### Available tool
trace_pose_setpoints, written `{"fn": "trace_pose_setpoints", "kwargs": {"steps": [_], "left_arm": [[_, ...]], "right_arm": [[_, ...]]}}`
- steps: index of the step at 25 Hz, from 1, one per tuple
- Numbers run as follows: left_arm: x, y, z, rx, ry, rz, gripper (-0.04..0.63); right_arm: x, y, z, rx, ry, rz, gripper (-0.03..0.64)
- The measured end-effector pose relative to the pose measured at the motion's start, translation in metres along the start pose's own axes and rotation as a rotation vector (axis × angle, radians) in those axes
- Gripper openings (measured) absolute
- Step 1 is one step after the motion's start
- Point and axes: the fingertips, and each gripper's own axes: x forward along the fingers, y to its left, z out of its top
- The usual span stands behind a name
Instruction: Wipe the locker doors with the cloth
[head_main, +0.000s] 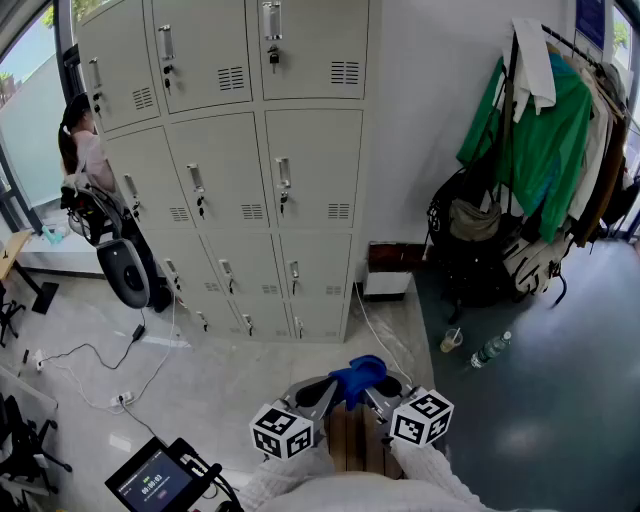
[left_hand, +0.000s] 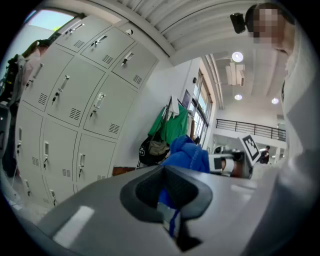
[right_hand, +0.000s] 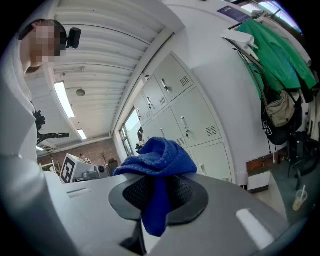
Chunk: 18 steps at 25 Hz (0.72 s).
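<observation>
The cloth (head_main: 358, 376) is a bright blue terry rag, bunched into a soft crumpled lump with a looped, nubbly pile. It is held in the air low in the head view, between the two tools and well apart from the lockers (head_main: 250, 150). In the right gripper view the right tool (right_hand: 157, 197) has its jaws pressed together on the cloth (right_hand: 157, 157): the bulk mushrooms out above the dark ribbed pads and a narrow tail hangs down through the gap between them. In the left gripper view the left tool (left_hand: 167, 200) is likewise closed, with a thin blue fold pinched between its pads and the rest of the cloth (left_hand: 186, 152) heaped just beyond the tips. The lockers are pale beige metal with small vents and handles, their doors closed. A rack of green jackets (head_main: 545, 130) hangs to their right.
</observation>
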Motion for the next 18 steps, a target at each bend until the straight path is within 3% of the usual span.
{"fn": "trace_pose_setpoints", "kwargs": {"steps": [5,14,18], "left_arm": [[0.029,0.048,0.027,0.000,0.007,-0.013,0.007],[0.097,0.169,0.126,0.046,-0.078,-0.027,0.006],[0.118,0.218,0.160,0.079,-0.108,-0.016,0.007]], "right_arm": [[0.048,-0.027,0.028,-0.002,-0.023,-0.005,0.049],[0.176,-0.087,0.113,-0.067,-0.083,0.014,0.049],[0.219,-0.109,0.148,-0.097,-0.194,0.005,0.049]]}}
